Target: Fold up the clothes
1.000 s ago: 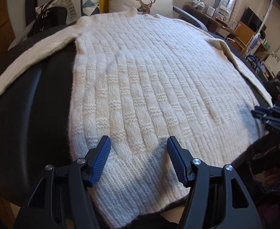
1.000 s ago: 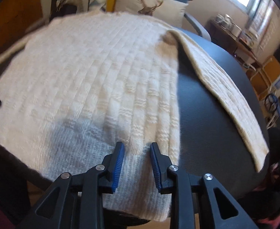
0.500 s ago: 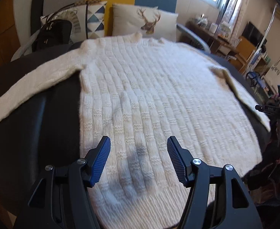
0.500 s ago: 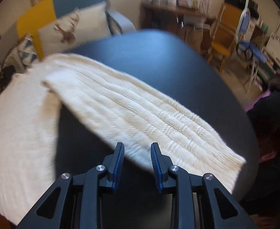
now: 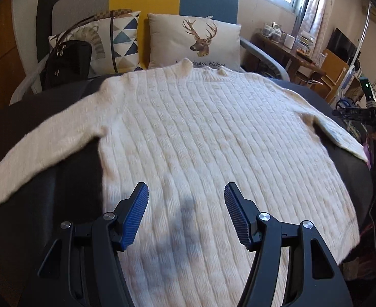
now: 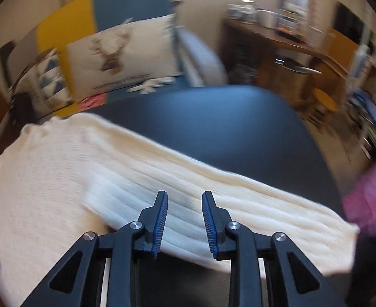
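Left wrist: sweater point(image 5: 200, 138) under wide, empty left tongs point(image 5: 186, 204); right tongs point(image 6: 184, 212) narrow over its sleeve point(image 6: 251, 204).

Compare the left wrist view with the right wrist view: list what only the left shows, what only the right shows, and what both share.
Only the left wrist view shows the sweater's whole body with its collar, the left sleeve, a black handbag and the left gripper, jaws wide apart over the knit with nothing between them.

Only the right wrist view, which is blurred, shows the right sleeve along its full length to the cuff, pink fabric beside it, and the right gripper, jaws narrowly apart over that sleeve.

Both show the cream sweater, the dark table, the deer pillow and the sofa.
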Demonstrator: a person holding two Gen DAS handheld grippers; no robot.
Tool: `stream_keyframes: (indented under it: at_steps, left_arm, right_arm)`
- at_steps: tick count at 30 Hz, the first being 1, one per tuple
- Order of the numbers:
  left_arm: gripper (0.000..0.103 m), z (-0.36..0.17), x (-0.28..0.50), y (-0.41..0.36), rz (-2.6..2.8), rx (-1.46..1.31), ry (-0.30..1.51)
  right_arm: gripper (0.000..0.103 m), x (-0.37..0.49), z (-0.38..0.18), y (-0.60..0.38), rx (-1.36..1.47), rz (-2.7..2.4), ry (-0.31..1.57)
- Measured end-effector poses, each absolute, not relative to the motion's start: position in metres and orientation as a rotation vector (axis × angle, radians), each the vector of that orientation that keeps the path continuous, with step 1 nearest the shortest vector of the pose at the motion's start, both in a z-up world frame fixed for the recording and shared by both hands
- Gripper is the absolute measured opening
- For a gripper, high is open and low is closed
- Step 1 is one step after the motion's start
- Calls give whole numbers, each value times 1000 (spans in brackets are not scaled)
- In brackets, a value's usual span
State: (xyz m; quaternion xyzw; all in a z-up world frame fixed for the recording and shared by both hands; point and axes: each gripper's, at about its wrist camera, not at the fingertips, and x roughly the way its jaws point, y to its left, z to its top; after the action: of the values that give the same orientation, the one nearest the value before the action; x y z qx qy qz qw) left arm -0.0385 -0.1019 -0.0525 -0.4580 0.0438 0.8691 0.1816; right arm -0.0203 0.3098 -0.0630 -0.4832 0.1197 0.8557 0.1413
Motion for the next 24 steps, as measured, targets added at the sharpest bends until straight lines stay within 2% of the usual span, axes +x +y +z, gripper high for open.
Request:
stream_keyframes:
  at_steps: [4, 7, 9, 12, 15, 18, 21, 24]
  left_arm:
    - [65, -74, -59, -91, 2441, -1344, 169]
    - [65, -100, -66, -93, 2418, -1431, 209]
    - [65, -104, -67, -99, 2416, -1409, 184]
    - [65, -88, -73, -113, 2467, -1317, 124]
    - [65, -67, -97, -137, 2540, -1243, -16]
    - [65, -53, -130, -157, 2597, -1213, -113]
    - [65, -42, -167, -161, 2654, -1177, -88]
    - [65, -40, -206, -151, 2669, -1135, -49]
  right_arm:
    - [25, -86, -111, 295, -1542, 2387, 294]
    - [26, -103, -117, 312, -1459, 2317, 204]
    - [26, -107, -108, 316, -1432, 2321, 252]
    - [27, -113, -83, 302, -1354, 2422, 243]
    - [28, -131, -64, 262, -1358, 2609, 273]
    - [28, -162, -61, 217, -1428, 2724, 217]
    - [27, -197, -68, 183, -1474, 2773, 131]
    - [28, -214, -79, 171, -1500, 2772, 161]
